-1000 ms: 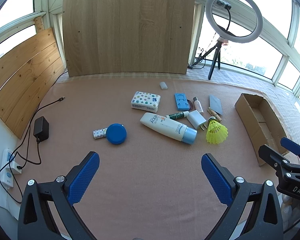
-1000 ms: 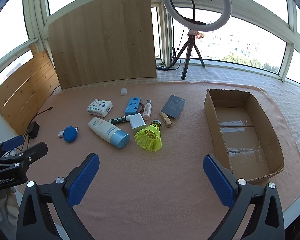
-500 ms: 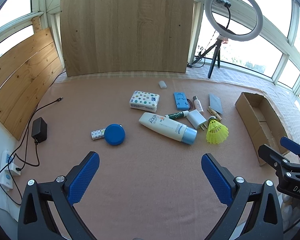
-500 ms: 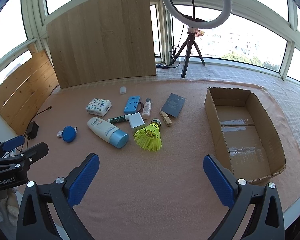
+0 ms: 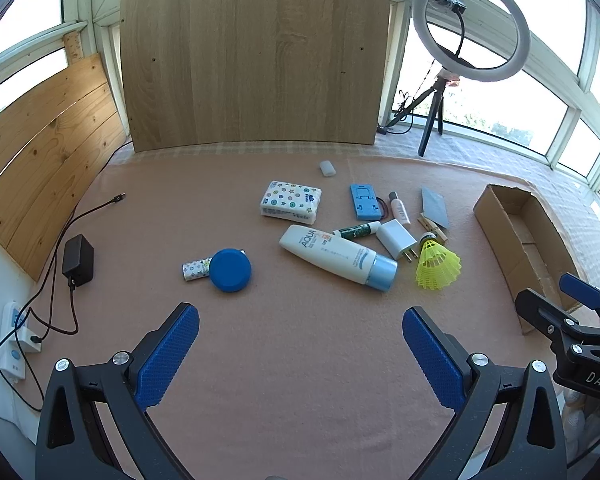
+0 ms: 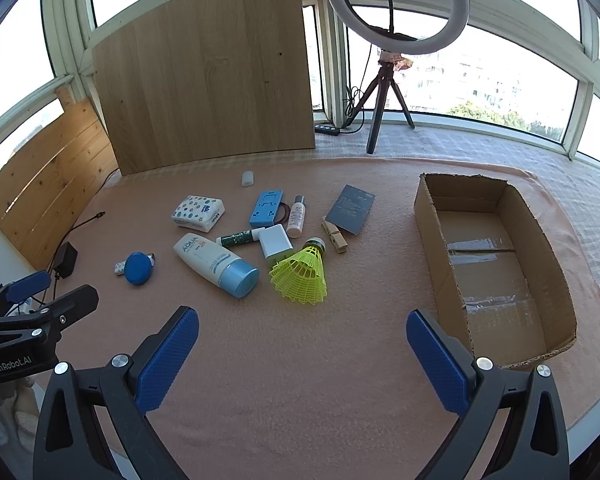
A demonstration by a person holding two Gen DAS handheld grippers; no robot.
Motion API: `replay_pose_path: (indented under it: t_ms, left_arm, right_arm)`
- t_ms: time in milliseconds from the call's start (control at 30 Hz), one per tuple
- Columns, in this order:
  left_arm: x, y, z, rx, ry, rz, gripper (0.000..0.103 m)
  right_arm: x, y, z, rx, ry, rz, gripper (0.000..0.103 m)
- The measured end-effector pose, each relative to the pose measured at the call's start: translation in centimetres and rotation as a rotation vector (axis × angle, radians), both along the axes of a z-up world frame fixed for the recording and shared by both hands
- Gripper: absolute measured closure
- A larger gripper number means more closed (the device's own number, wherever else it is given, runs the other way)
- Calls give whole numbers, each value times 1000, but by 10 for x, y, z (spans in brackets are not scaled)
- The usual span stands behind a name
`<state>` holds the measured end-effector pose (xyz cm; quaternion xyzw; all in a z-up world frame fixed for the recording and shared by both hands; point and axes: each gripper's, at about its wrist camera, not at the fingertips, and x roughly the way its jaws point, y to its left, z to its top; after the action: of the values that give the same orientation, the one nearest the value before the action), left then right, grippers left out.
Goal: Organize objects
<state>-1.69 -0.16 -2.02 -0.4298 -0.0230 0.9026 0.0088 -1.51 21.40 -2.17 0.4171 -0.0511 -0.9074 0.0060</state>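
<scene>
Left gripper (image 5: 300, 344) and right gripper (image 6: 302, 346): both with fingers spread wide, nothing between them, ribbed blue pads (image 5: 168, 354), black frames. Both hover over bare pink fleece cloth (image 6: 300, 380), nap soft and flat, open room in front of each.

From the right wrist view, clutter sits at 11–12 o'clock: yellow mesh shuttlecock (image 6: 302, 274) nearest, on its side; white AQUA tube (image 6: 214, 260) with pale blue cap at 11; round blue disc (image 6: 137, 268) at 10, touching a small patterned roll. Behind them: white charger plug (image 6: 275, 240), green-white stick, blue plastic holder (image 6: 266, 209), small white bottle, wooden clothespin (image 6: 334, 236), grey booklet (image 6: 350, 209), soft tissue pack (image 6: 198, 212), white eraser-like block farthest.

Cardboard box (image 6: 496, 264) at 1–2 o'clock, open top, torn rim, taped floor, nothing in it; well apart from the clutter.

Versus 0.5 s ago: objects unmoved, views nearly the same, fingers equally spread.

Far edge: wood panel, ring light on tripod, windows. Cloth edge close at 4 o'clock.
</scene>
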Motion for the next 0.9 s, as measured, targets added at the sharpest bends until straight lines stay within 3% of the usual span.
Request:
replay_pose_path:
  t_ms: [567, 900]
  left_arm:
    - [-10, -3, -18, 4, -29, 4, 0]
    - [-18, -9, -29, 13, -40, 16, 0]
  right_arm:
    - [-14, 7, -18, -58, -56, 19, 0]
    - [-38, -2, -28, -84, -76, 100, 0]
